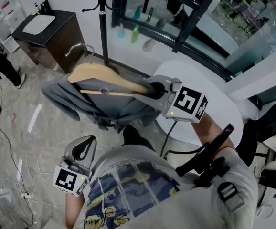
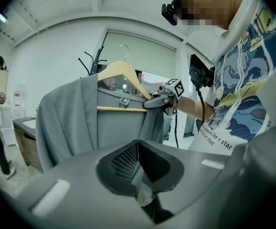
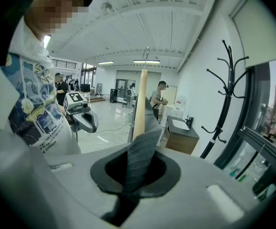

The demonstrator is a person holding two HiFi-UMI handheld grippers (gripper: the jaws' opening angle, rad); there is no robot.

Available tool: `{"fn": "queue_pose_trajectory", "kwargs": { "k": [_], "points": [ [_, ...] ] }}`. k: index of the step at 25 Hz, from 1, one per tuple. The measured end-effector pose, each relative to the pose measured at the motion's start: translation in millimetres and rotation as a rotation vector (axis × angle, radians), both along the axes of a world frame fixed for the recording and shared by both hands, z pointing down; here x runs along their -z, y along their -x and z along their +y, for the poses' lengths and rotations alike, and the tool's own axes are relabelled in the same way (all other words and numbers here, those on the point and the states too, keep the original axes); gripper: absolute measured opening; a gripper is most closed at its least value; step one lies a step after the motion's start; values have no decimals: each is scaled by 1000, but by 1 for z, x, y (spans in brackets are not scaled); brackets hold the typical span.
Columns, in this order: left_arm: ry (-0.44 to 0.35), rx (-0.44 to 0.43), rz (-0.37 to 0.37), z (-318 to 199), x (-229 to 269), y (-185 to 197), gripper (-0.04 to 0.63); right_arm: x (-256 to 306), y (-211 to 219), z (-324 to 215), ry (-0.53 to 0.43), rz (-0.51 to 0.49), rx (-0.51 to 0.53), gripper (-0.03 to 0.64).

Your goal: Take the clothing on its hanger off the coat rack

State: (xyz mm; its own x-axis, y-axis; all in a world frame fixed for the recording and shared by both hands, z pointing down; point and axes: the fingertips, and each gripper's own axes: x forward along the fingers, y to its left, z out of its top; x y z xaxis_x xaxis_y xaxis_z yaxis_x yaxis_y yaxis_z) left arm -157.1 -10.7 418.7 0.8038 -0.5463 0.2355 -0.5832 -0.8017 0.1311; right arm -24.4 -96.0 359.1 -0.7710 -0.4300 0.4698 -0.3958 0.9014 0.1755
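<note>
Right gripper pinching shoulder of wooden hanger carrying grey clothing, hook hanging clear of coat rack. Left gripper pressed together, empty. Removal apparently done.

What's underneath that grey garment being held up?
A wooden hanger: its arms and crossbar show above the grey garment. The hanger's end at the right gripper is covered by the cloth clamped there.

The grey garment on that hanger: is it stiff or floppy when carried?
Probably floppy: the grey garment sags in folds below the wooden hanger. The hanger itself looks rigid, likely keeping its shape though the right gripper clamps just one end. Held off-centre, it may swing or tilt.
</note>
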Motion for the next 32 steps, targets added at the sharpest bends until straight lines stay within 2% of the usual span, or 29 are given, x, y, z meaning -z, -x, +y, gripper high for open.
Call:
{"fn": "queue_pose_trajectory", "kwargs": {
  "k": [32],
  "points": [
    [22, 4, 2, -10, -7, 2, 8, -10, 4, -7, 15, 13, 8, 20]
  ]
}}
